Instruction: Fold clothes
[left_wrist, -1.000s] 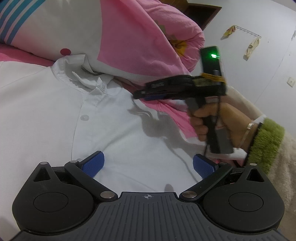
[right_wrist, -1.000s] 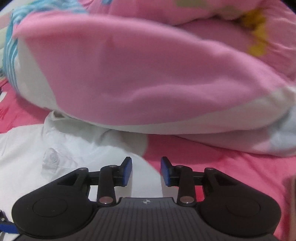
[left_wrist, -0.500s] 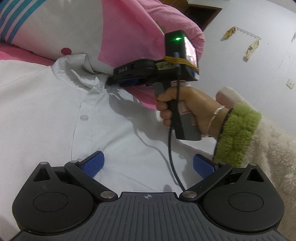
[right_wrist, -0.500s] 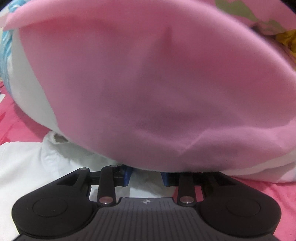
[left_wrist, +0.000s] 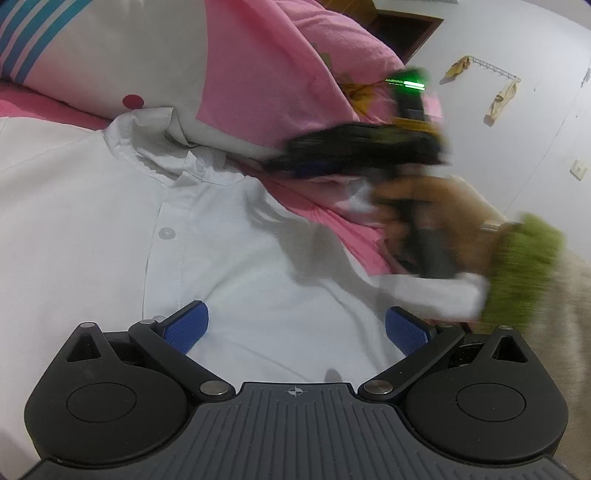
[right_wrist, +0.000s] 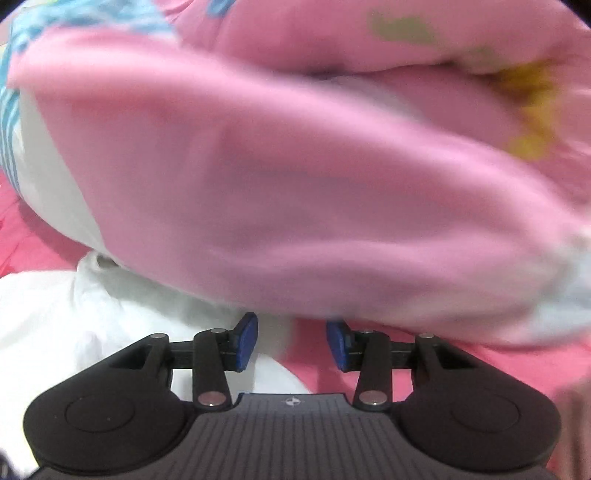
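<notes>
A white button-up shirt lies front-up on the pink bed, its collar tucked against a bulky pink quilt. My left gripper hovers open over the shirt's chest, with nothing between its blue pads. A hand in a green fluffy cuff holds the right tool, blurred, near the shirt's right shoulder. In the right wrist view my right gripper is open and holds nothing. It sits just above the shoulder edge of the shirt, close under the quilt.
The quilt is heaped along the far side of the shirt and overhangs its collar. Pink bedsheet shows to the right of the shirt. A white wall with a hook rail and a dark door frame stand behind.
The right gripper reached in toward the collar under the quilt, then pulled back to the right and opened a little wider. The collar shows more now. The left gripper has not moved.
</notes>
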